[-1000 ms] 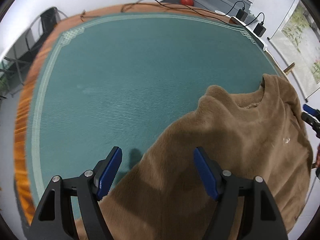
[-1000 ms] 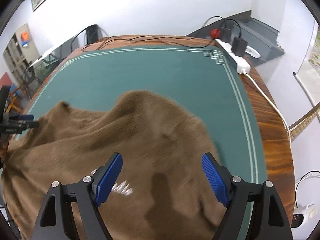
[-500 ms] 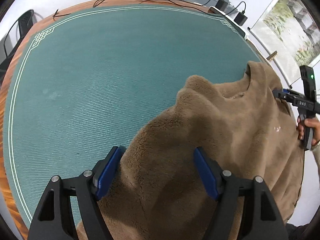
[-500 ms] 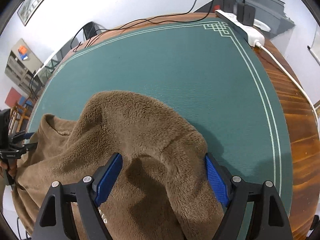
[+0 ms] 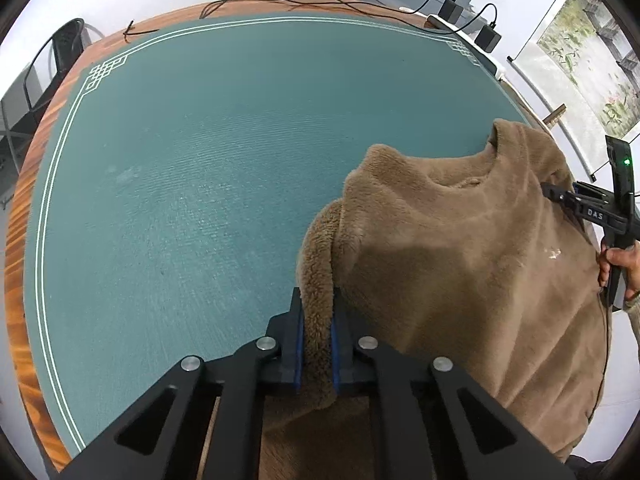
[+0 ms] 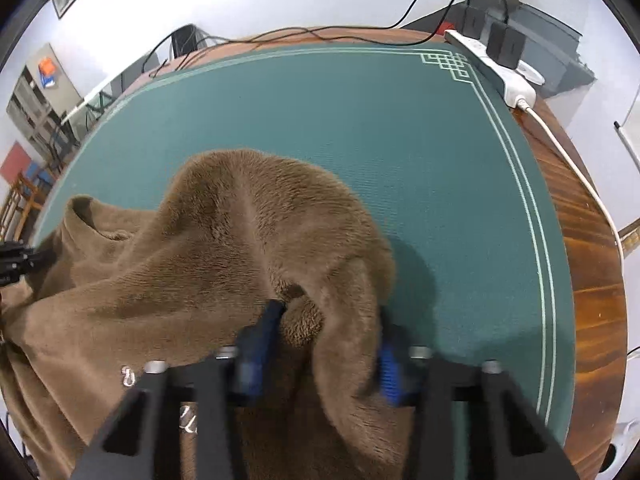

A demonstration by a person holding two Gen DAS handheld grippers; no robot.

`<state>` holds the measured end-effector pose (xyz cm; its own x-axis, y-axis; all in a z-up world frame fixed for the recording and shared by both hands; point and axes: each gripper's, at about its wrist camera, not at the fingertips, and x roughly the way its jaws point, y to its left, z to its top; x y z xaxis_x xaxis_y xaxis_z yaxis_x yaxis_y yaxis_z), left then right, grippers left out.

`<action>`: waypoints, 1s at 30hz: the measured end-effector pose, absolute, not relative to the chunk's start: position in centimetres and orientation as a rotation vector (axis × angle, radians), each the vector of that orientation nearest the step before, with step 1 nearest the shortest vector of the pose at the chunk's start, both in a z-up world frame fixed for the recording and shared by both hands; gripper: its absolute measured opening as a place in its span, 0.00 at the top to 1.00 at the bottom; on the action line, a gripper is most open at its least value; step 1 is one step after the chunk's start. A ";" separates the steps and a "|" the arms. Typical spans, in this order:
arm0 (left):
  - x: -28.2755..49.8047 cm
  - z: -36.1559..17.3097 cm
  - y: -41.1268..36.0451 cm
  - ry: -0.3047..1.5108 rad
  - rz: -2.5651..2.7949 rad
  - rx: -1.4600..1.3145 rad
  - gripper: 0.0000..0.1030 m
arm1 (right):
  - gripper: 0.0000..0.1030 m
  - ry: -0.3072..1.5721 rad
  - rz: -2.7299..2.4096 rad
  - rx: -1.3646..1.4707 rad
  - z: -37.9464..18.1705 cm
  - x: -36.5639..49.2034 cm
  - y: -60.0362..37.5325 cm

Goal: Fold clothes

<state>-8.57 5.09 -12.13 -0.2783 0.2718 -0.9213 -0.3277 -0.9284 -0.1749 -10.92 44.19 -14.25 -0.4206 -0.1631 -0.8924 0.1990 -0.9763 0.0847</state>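
The left gripper [image 5: 317, 332] is pressed together on a ridge of the brown fleece sweater [image 5: 460, 264], the pile squeezed between its blue pads at the garment's left edge. From that pinch the sweater spreads away to the right, its neck opening lying toward the far side of the green mat [image 5: 224, 168].

The right gripper [image 6: 324, 344] is closing, its fingers blurred, with a thick fold of the same sweater bunched between the blue pads; the fabric humps up just ahead of it and drapes off to the left. In the left wrist view this gripper shows at the sweater's right shoulder, held in a hand [image 5: 620, 264].

The sweater covers the near part of the mat, and its front edge runs under both grippers. The mat lies on a wooden table [image 6: 588, 264], where a white power strip [image 6: 496, 68] and black cables sit along the far rim.
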 end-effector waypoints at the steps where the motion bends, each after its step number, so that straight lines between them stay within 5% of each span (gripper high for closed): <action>1: -7.9 -11.9 5.2 0.067 2.250 -1.601 0.90 | 0.71 0.042 -2.496 1.540 -13.9 -10.6 44.3; 14: -6.9 -13.0 7.0 0.179 2.252 -1.636 0.78 | 0.78 0.054 -2.627 1.395 -9.8 -7.6 44.3; 20: -6.1 -12.3 6.2 0.065 2.341 -1.642 0.92 | 0.78 0.115 -2.716 1.320 -8.4 -5.8 44.6; 30: 0.1 1.8 1.5 -0.217 2.664 -1.173 0.92 | 0.89 0.162 -2.961 0.924 1.4 0.2 46.5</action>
<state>0.11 1.54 1.81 -0.6563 0.2602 -0.7082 -0.1422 -0.9645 -0.2226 0.23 46.53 1.43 -0.8224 -0.0024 -0.5689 0.0646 -0.9939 -0.0891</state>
